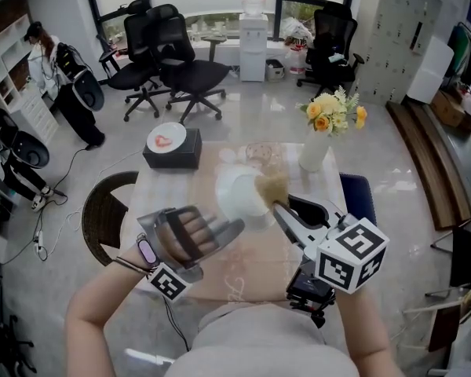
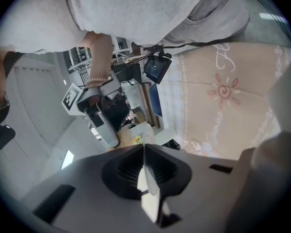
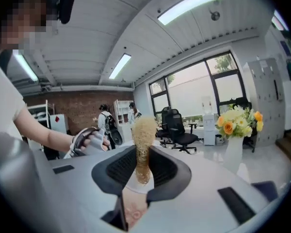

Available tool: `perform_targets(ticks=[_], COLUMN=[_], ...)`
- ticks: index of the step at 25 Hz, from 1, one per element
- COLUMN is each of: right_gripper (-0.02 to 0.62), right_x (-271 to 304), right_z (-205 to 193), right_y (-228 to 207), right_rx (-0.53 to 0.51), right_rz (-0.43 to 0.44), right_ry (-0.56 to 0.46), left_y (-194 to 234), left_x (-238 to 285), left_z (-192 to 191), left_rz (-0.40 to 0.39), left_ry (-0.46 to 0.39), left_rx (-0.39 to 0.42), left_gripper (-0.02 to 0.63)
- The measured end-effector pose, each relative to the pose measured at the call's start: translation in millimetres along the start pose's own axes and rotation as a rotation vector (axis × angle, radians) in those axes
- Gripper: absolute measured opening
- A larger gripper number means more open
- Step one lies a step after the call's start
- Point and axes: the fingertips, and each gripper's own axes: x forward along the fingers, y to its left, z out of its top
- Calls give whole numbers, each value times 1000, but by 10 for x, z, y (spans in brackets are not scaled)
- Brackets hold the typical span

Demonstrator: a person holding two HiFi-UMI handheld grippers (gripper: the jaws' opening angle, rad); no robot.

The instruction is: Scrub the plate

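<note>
A white plate [image 1: 237, 195] is held tilted above the table, and my left gripper [image 1: 234, 226] is shut on its rim. In the left gripper view the plate [image 2: 146, 181] shows edge-on as a thin white strip between the closed jaws. My right gripper [image 1: 279, 207] is shut on a tan fibrous scrubber [image 1: 272, 187], which touches the plate's right side. In the right gripper view the scrubber [image 3: 143, 142] stands upright between the jaws, with the plate [image 3: 135, 184] just below it and the left gripper [image 3: 87, 141] at the left.
The table [image 1: 243, 277] has a beige patterned cloth. At its far left stands a black box [image 1: 173, 154] with a white dish on top. A white vase of flowers [image 1: 323, 132] stands at the far right. A blue seat [image 1: 358, 196] and a dark round chair [image 1: 102, 210] flank the table.
</note>
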Motion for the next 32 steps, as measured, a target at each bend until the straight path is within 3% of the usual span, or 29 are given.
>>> perform_targets(ticks=[5,10,26,32], right_gripper=[84,83,84,84], right_x=[71,155,95,52], right_z=[-17,-107,-335,-425], right_y=[296,381,260,22], right_rx=[180,217,173,95], right_rz=[121,146,116,36], right_ry=[-9,6,115,182], left_y=[39,45,44,41], left_x=[-19,-6,-63,-80], left_z=[-13,12,26,8], left_rz=[11,12,14,9], left_ry=[4,-3,-2,-4], left_rx=[5,21,30,36], left_gripper=[18,18,18,18])
